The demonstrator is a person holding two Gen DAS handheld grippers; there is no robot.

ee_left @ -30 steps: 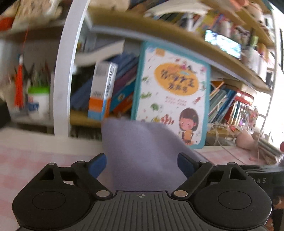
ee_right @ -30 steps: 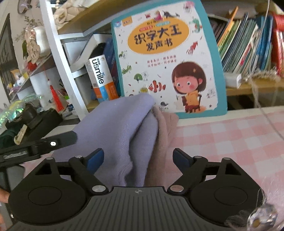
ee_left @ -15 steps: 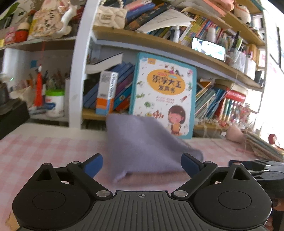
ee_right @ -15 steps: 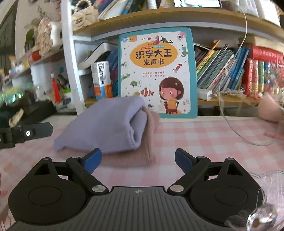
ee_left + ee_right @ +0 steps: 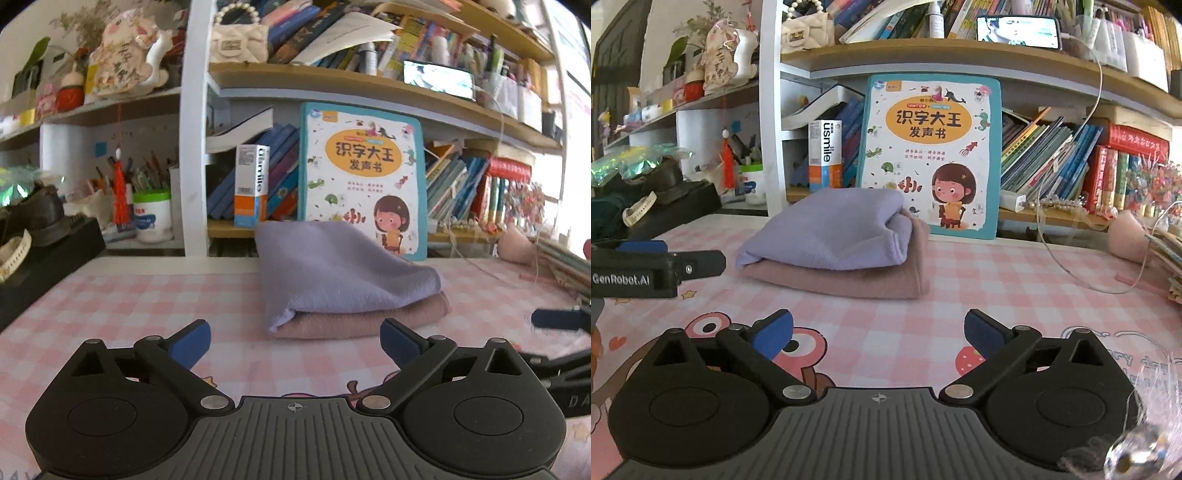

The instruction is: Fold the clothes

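We judge the folded lilac cloth point(image 5: 831, 229) atop the pink one point(image 5: 849, 282) soft, light, probably fleece, best pinched at a corner; left gripper point(image 5: 295, 338) and right gripper point(image 5: 879, 328) are opening, empty.

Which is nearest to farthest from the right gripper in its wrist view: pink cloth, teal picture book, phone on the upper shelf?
From the right gripper, whose jaws are opening and empty:
1. Pink cloth, on the table straight ahead, under the purple cloth.
2. Teal picture book, upright behind the cloths.
3. Phone, upper shelf, right.
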